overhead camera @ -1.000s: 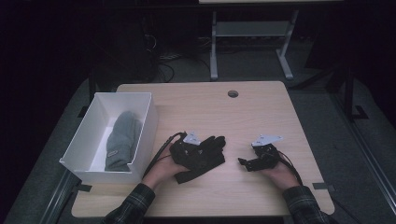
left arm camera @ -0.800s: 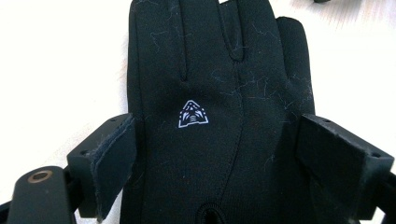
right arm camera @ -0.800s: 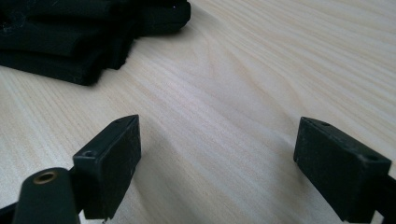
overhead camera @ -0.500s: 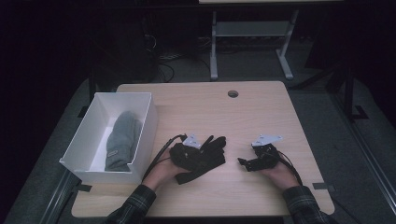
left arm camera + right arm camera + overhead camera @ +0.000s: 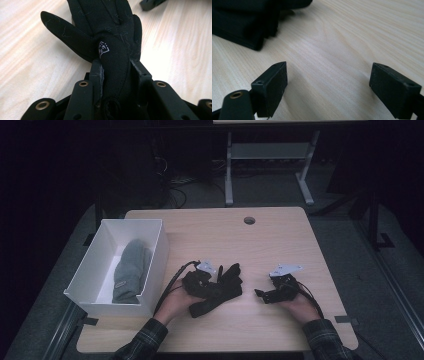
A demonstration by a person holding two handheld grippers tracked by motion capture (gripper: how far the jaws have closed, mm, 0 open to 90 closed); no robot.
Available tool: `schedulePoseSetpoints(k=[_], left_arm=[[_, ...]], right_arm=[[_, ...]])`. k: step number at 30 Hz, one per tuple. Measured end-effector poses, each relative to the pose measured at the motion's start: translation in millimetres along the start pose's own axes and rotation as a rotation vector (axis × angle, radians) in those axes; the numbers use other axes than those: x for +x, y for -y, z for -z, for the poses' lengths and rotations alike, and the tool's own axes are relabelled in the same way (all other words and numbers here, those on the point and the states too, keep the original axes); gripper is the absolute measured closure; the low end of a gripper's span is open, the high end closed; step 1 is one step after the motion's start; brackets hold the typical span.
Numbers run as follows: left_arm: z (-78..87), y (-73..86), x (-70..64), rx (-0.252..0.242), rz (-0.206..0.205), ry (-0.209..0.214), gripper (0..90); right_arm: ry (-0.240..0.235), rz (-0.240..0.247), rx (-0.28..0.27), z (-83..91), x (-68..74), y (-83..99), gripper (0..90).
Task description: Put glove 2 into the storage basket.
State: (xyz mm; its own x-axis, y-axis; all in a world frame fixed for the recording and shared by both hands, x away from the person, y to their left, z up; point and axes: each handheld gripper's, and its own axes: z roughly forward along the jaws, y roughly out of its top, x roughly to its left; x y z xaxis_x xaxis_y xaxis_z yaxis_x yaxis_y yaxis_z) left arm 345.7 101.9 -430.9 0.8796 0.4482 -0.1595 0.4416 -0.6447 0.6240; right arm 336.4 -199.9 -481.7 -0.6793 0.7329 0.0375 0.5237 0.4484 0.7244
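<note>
A black glove (image 5: 110, 37) lies flat on the wooden table (image 5: 280, 240), just to the right of the white box (image 5: 100, 270), its fingers pointing away from the person and a small white logo showing near the wrist. The left gripper (image 5: 116, 67) has its jaws pressed in on the glove's wrist part from both sides, the fabric bunched between them. In the high view the left hand (image 5: 175, 300) rests low on the table beside the box, forearm in a plaid sleeve coming in from the near edge, the gripper (image 5: 212, 282) aimed forward and to the right. The right gripper (image 5: 260, 294) sits farther from the box, beyond the glove, held by the right hand (image 5: 297, 305) close to the tabletop and pointing left toward the glove; its jaws stand wide apart with only bare wood between them. A grey glove (image 5: 130, 270) lies inside the box.
</note>
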Motion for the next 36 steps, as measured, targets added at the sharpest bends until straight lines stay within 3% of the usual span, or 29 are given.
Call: schedulePoseSetpoints(k=[7, 10, 20, 25, 36], left_arm=[[33.7, -20.2, -4.9, -0.019, 0.03, -0.062, 66.5], [51.6, -30.4, -6.0, -0.048, 0.056, -0.065, 66.5], [104.8, -57.0, 1.4, -0.071, 0.047, -0.133, 66.5], [127.3, -60.0, 11.4, -0.082, 0.052, -0.158, 66.4], [167.5, -46.1, 36.9, -0.126, 0.126, -0.24, 66.4]], right_arm=[[0.0, 0.0, 0.0, 0.0, 0.1, 0.0, 14.7], [0.0, 0.0, -0.001, 0.0, 0.1, 0.0, 14.7], [0.0, -0.004, -0.001, 0.0, 0.4, -0.1, 14.7], [0.0, -0.004, -0.002, -0.1, 0.3, -0.1, 14.7], [0.002, -0.003, -0.001, -0.1, 0.3, -0.1, 14.7]])
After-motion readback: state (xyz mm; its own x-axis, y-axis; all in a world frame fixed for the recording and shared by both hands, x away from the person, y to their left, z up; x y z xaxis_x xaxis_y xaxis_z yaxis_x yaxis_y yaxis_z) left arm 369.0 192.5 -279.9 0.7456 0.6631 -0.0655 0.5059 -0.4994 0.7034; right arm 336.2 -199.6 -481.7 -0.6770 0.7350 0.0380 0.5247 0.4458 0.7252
